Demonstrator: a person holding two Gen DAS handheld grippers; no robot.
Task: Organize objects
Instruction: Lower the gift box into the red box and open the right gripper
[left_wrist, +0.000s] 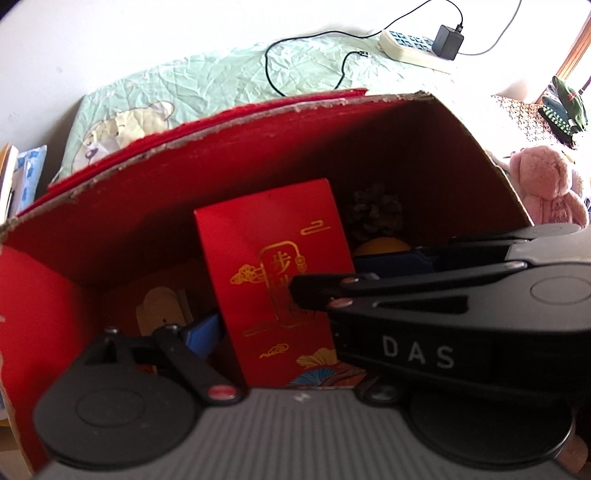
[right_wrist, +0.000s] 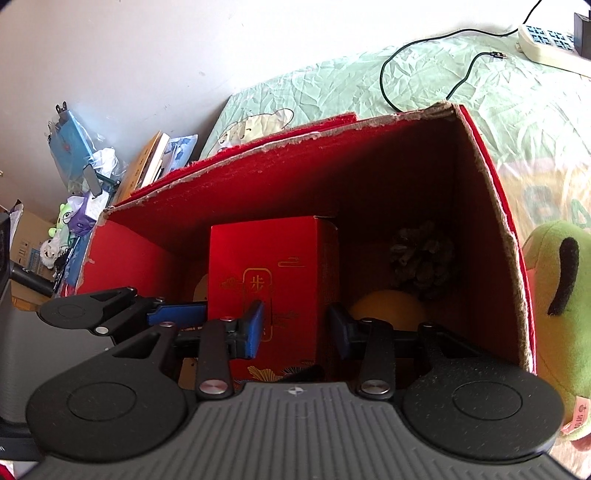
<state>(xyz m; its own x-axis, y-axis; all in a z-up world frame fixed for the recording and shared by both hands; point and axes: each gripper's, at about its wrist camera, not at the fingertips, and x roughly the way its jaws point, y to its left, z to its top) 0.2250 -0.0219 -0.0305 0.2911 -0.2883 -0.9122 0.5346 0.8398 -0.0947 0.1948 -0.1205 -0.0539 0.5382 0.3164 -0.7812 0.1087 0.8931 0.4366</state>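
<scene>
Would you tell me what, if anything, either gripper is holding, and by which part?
Cannot tell: the right gripper straddles the small red box's right edge, with the left gripper beside it, but pad contact is unclear.

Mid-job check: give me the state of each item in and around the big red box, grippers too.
big red box: open-topped, upright on the bed
small red box: upright inside it, closed
pine cone: lying inside, at the back right
orange ball: lying inside, in front of the pine cone
left gripper: open, beside the small box
right gripper: jaws either side of the small box; contact unclear
power strip: black adapter plugged in
</scene>
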